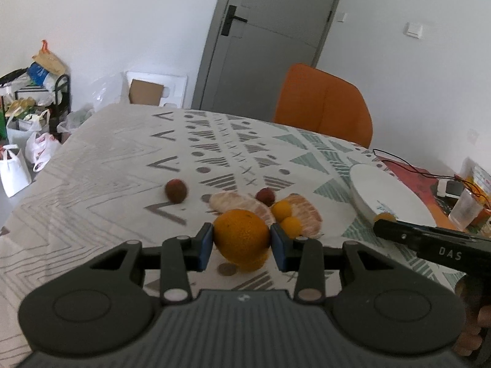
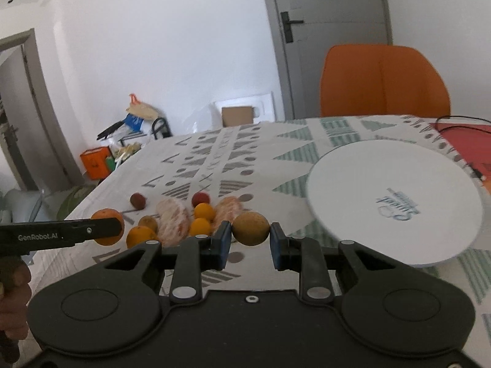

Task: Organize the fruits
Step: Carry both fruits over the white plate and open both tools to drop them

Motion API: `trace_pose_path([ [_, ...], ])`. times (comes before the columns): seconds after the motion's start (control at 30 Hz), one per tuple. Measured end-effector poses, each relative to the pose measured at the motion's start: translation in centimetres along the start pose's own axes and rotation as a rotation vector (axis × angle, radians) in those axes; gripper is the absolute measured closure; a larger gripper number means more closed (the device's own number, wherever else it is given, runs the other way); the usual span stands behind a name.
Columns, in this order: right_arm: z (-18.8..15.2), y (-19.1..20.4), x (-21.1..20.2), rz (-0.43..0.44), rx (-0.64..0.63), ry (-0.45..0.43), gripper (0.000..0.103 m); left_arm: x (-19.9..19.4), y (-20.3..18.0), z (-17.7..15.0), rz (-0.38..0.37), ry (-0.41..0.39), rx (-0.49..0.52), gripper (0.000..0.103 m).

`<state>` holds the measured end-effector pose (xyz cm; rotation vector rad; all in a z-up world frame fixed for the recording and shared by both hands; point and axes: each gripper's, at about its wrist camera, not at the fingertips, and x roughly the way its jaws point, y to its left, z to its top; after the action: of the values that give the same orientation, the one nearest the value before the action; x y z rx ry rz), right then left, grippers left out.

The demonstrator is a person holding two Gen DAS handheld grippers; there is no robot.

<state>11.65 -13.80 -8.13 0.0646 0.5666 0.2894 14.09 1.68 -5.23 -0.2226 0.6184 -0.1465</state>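
Left jaws pinch orange [image 1: 241, 239], right jaws pinch kumquat [image 2: 250, 228]

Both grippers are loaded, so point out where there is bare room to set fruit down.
Free: the white plate, bare, and the tablecloth left of and beyond the lychee. Crowded: the cluster of peeled segments and small oranges ahead of the left gripper.

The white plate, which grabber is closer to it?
Right. The right gripper, shut on a small round fruit, is beside the white plate. The left gripper, holding an orange, is further away, past the fruit pile.
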Motion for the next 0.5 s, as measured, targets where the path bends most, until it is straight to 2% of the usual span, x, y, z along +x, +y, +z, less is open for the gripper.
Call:
trace_pose_path([
  [0.5,-0.2,-3.8,-2.9,-0.05,0.028,-0.067,0.078,1.4,-6.1,0.9,-0.071,-0.013,0.084,0.064],
])
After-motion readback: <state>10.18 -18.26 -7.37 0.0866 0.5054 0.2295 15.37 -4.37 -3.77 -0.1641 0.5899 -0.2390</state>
